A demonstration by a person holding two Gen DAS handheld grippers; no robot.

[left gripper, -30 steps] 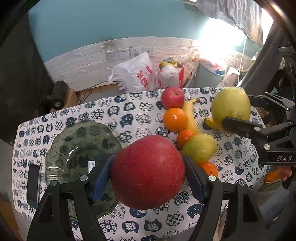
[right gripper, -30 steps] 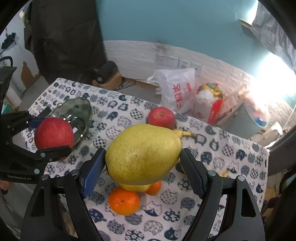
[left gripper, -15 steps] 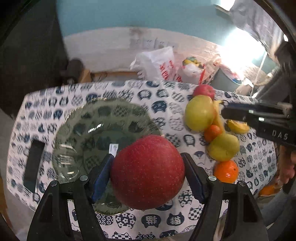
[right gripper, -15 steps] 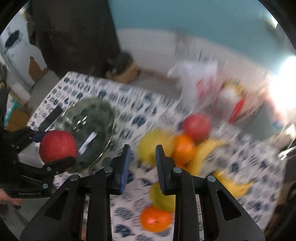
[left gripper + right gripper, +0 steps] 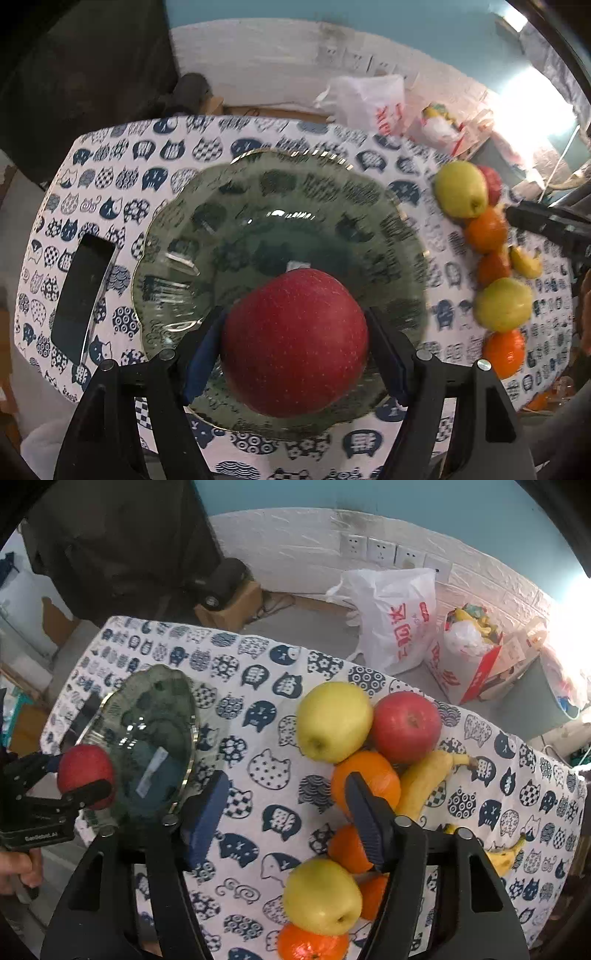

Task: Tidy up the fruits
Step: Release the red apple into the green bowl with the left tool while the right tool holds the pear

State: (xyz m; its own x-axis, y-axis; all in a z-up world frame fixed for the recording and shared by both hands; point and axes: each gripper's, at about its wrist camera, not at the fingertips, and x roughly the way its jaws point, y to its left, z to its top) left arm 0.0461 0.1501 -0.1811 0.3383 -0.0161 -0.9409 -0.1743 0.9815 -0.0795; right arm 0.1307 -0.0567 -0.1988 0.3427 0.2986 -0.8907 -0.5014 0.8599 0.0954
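Jaws of the left gripper (image 5: pixel 295 354) clamp the red apple (image 5: pixel 295 354) over the glass plate (image 5: pixel 369 206) for deposit, while the right gripper (image 5: pixel 286 812), jaws opening and empty, hovers beside the remaining fruit pile (image 5: pixel 369 746) on the tablecloth (image 5: pixel 258 709).

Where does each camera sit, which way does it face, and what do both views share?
Left wrist: on the left gripper, looking steeply down at the red apple it grips above the glass plate.
Right wrist: on the right gripper, jaws opening and empty, looking down at the fruit pile; a hand shows.
Shared: plate, held apple, fruit pile, cat-print tablecloth.
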